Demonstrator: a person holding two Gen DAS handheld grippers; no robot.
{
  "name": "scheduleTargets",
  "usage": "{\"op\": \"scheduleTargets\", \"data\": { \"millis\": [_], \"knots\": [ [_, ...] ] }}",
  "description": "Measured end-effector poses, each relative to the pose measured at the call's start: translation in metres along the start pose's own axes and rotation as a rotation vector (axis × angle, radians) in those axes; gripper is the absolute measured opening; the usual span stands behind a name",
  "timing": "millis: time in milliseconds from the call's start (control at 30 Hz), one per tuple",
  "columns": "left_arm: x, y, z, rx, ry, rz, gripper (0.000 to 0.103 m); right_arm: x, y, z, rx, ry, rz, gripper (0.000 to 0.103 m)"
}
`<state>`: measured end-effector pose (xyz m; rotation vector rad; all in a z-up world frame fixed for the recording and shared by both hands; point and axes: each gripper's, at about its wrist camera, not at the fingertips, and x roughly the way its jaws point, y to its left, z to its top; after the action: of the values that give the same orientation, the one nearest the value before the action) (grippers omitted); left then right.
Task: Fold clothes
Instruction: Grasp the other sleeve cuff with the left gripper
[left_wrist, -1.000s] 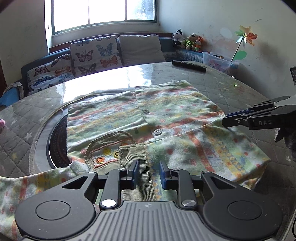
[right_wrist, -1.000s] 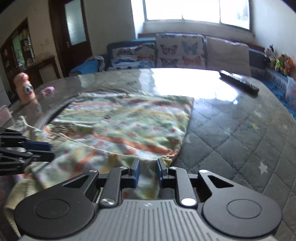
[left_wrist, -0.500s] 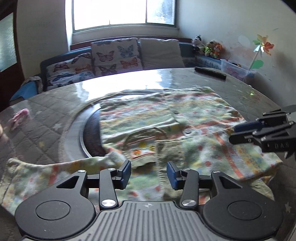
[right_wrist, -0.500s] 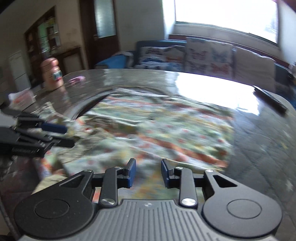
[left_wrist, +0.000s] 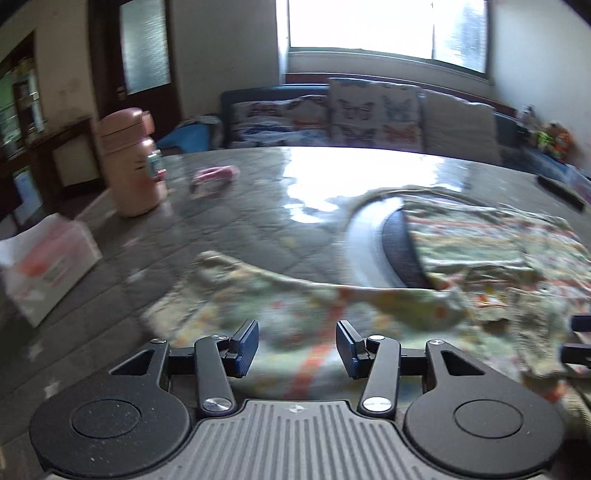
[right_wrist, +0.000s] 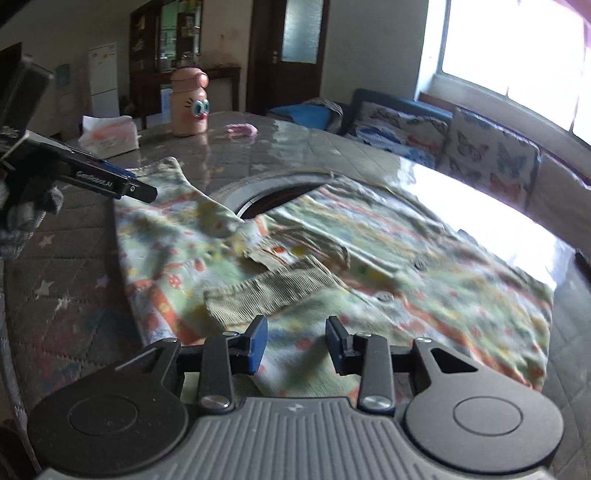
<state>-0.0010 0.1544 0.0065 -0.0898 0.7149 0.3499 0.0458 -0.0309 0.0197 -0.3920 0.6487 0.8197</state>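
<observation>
Both claws over the garment, nothing pinched. Left gripper (left_wrist: 297, 345) spreading, blue pads apart, only loose cloth of the sleeve (left_wrist: 280, 295) showing beneath the gap, no fabric caught. Right gripper (right_wrist: 296, 343) spreading too, pads clear of the cloth, hovering just above the near hem. Patterned child's cardigan (right_wrist: 369, 258) lay flat on the round glass-topped table (right_wrist: 229, 162), partly covering the dark turntable hole (right_wrist: 273, 199) at the centre, buttons up, ribbed cuff (right_wrist: 273, 291) folded in across the chest, the other sleeve stretched out toward the near left. Pink cartoon bottle (right_wrist: 190, 105) and tissue box (right_wrist: 109, 134) stood far left, well apart from the cloth; small pink item (right_wrist: 242, 129) beyond them. Gloved hand (right_wrist: 26, 206) visible behind the left gripper in the right view. Heavy blur in the left view, so fine detail of the sleeve edge hard to judge. Risks from here, as a judgement: slick glass letting the whole cardigan slide when one sleeve is dragged, undoing the fold already laid; a shallow pinch catching only the top layer; a wide swing to the left clipping the bottle; fabric sagging into the turntable gap and snagging.
</observation>
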Motion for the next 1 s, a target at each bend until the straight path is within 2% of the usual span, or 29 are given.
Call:
{"op": "scheduleTargets", "data": {
  "millis": [167, 367, 533, 633, 833, 933, 1000],
  "knots": [
    [0.004, 0.03, 0.0, -0.07, 0.005, 0.101, 0.05, 0.01, 0.011, 0.002, -0.034, 0.016, 0.027, 0.035],
    [0.01, 0.053, 0.001, -0.148, 0.005, 0.167, 0.05, 0.013, 0.014, 0.005, -0.021, 0.025, 0.061, 0.036],
    [0.02, 0.062, 0.003, -0.184, 0.023, 0.179, 0.047, 0.008, 0.013, 0.006, -0.01, 0.014, 0.068, 0.036],
    [0.026, 0.068, 0.003, -0.217, 0.036, 0.163, 0.04, 0.004, 0.01, 0.007, 0.003, 0.008, 0.062, 0.036],
    [0.024, 0.074, 0.002, -0.271, 0.025, 0.152, 0.04, -0.004, 0.0, 0.004, 0.039, 0.004, 0.051, 0.036],
    [0.024, 0.076, 0.001, -0.282, 0.016, 0.142, 0.032, -0.006, -0.003, 0.002, 0.056, 0.005, 0.046, 0.036],
    [0.023, 0.078, 0.001, -0.297, 0.011, 0.12, 0.02, -0.008, -0.004, 0.001, 0.063, 0.003, 0.044, 0.036]
  ]
}}
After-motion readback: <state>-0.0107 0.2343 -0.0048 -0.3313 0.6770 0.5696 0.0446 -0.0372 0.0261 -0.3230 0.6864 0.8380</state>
